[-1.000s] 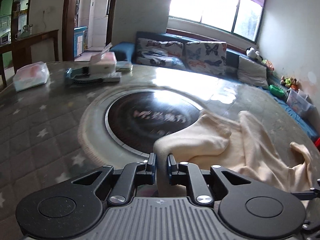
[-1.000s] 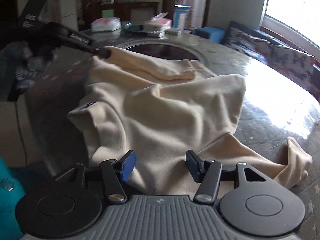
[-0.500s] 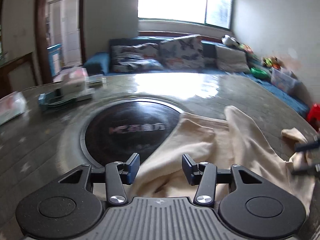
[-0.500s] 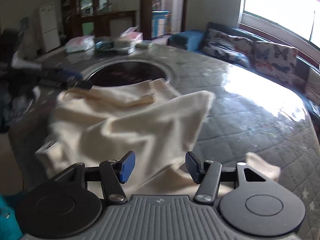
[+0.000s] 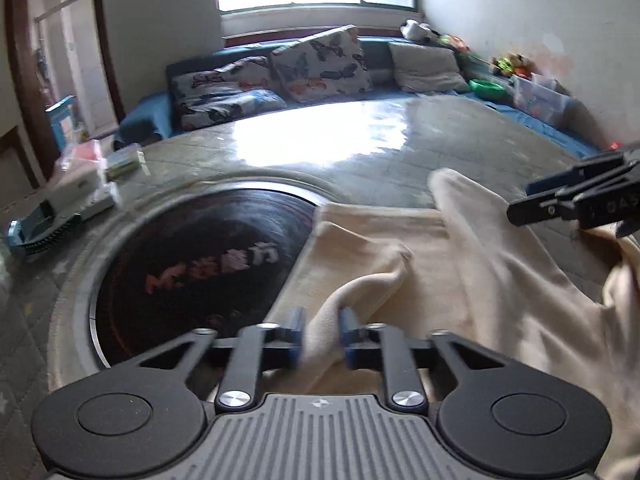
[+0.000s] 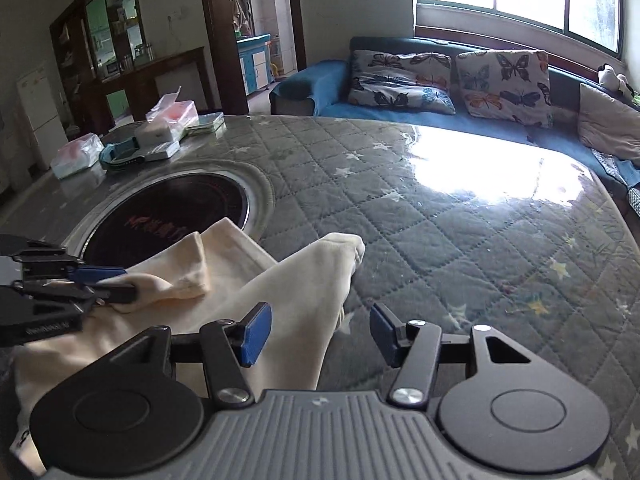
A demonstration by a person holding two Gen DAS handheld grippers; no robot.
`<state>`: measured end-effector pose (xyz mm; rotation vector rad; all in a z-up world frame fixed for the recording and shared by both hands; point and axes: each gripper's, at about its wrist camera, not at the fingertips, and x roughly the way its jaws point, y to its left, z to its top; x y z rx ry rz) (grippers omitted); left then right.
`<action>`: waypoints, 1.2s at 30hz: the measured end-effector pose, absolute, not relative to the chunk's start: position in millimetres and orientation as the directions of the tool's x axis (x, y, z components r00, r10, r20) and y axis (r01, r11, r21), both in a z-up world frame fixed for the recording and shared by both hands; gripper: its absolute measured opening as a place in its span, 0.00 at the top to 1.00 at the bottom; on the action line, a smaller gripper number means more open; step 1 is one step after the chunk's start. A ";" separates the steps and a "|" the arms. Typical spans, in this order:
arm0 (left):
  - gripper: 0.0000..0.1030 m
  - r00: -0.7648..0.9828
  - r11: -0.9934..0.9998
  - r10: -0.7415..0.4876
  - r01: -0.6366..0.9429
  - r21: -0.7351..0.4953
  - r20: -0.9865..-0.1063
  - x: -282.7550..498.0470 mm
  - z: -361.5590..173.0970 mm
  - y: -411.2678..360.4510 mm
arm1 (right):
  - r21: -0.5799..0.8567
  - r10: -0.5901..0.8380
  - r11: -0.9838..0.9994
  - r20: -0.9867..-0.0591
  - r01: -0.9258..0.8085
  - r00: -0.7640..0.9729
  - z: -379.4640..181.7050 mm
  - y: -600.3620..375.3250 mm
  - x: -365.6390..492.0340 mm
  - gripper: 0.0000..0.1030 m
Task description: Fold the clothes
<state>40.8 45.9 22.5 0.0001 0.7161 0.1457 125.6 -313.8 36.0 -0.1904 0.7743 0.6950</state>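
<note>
Jaws: left gripper (image 5: 319,338) pinches cream garment (image 5: 500,280), blurred; right gripper (image 6: 320,334) gapes empty.

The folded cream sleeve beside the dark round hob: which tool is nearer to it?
Left. The left tool straddles the sleeve; the right tool hangs open off to its side, over the garment's edge.

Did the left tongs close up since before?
Yes. The left tongs were open half a second ago; now they squeeze a cream sleeve beside the dark round plate.
</note>
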 end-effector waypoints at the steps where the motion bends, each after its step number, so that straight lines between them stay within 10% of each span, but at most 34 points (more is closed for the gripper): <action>1: 0.88 0.745 0.985 0.157 -0.167 0.047 -0.648 40.6 23.9 52.4 | 0.090 0.503 0.766 -0.700 -0.636 0.507 33.5 -310.4 130.2 0.48; 12: 0.94 0.682 0.864 0.392 -0.504 -0.009 -0.617 38.0 34.9 117.7 | 0.190 0.521 0.791 -0.707 -0.581 0.478 13.4 -307.9 162.1 0.64; 17: 0.82 0.617 0.795 0.431 -0.605 -0.047 -0.658 37.2 32.9 133.5 | 0.205 0.533 0.784 -0.706 -0.586 0.466 12.4 -305.1 163.9 0.72; 20: 0.59 0.656 0.847 0.377 -0.530 -0.042 -0.654 45.4 35.7 110.5 | 0.205 0.539 0.779 -0.702 -0.592 0.466 13.5 -306.0 162.8 0.85; 36: 0.52 0.734 0.997 0.021 -0.067 -0.042 -0.679 126.6 18.8 19.4 | 0.222 0.544 0.795 -0.674 -0.565 0.500 24.7 -320.6 164.3 0.90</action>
